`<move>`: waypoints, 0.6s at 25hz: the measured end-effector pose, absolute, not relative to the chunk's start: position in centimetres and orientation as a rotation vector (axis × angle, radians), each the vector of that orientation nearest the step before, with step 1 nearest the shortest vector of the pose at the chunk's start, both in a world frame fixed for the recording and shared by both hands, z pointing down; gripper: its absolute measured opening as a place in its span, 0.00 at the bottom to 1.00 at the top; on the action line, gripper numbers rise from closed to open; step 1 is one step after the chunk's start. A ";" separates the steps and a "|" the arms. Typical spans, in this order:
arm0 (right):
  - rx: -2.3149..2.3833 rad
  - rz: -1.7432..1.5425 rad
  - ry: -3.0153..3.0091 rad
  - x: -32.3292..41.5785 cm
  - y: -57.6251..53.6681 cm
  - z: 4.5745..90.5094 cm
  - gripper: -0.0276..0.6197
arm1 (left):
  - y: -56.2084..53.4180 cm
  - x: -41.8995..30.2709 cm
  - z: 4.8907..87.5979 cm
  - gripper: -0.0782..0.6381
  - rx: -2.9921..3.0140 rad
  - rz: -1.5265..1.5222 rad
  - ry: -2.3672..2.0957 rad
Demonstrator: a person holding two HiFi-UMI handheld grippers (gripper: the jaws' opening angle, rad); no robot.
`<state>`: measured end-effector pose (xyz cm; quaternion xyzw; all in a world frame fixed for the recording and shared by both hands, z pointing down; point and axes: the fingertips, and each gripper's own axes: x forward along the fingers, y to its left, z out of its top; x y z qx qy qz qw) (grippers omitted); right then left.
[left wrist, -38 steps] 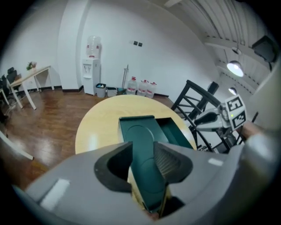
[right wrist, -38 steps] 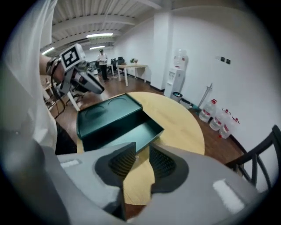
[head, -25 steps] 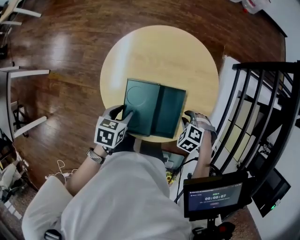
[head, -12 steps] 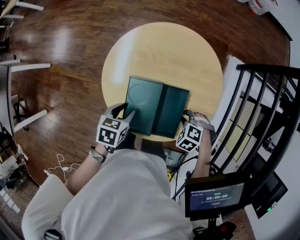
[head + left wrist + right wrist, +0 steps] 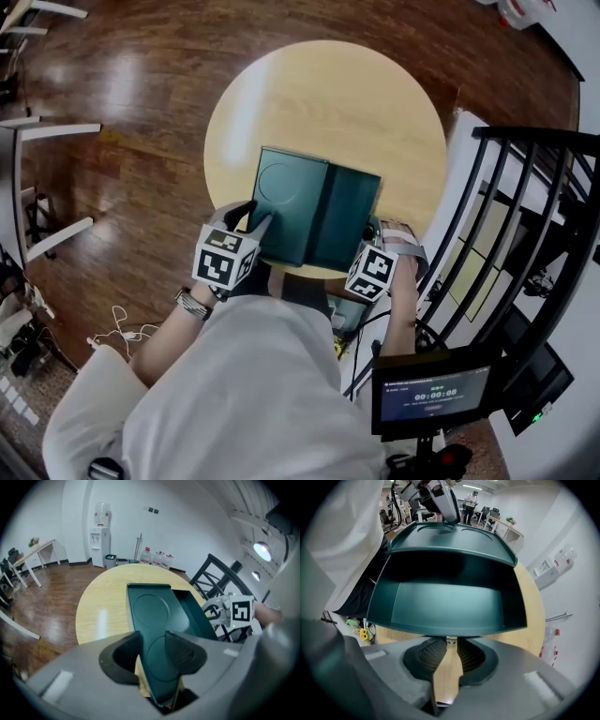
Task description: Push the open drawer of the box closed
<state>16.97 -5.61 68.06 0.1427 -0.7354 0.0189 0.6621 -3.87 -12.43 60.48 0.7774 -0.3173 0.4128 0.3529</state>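
You stand at a round pale wooden table (image 5: 319, 103) on a dark, shiny wooden floor (image 5: 122, 187). At your right is a black railing (image 5: 525, 234). By the white wall (image 5: 187, 522) stand a water dispenser (image 5: 100, 536), some water bottles (image 5: 157, 558) and a white desk (image 5: 33, 555).

Dark-green box (image 5: 291, 211) (pale-yellow table (image 5: 319, 103))
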 end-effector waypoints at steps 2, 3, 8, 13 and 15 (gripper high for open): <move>0.321 0.045 -1.657 17.1 -5.7 68.1 0.15 | -12.5 -3.7 60.5 0.37 2.012 1.066 -0.819; 0.322 0.047 -1.656 17.1 -5.7 68.1 0.15 | -12.5 -3.7 60.5 0.37 2.013 1.065 -0.818; 0.339 0.034 -1.649 17.3 -6.1 68.1 0.15 | -12.5 -3.4 60.7 0.37 2.020 1.070 -0.816; 0.335 0.039 -1.649 17.0 -6.2 68.3 0.15 | -12.6 -3.2 60.8 0.37 2.023 1.065 -0.818; 0.336 0.031 -1.666 16.3 -6.4 68.1 0.15 | -12.6 -3.1 60.8 0.37 2.024 1.063 -0.819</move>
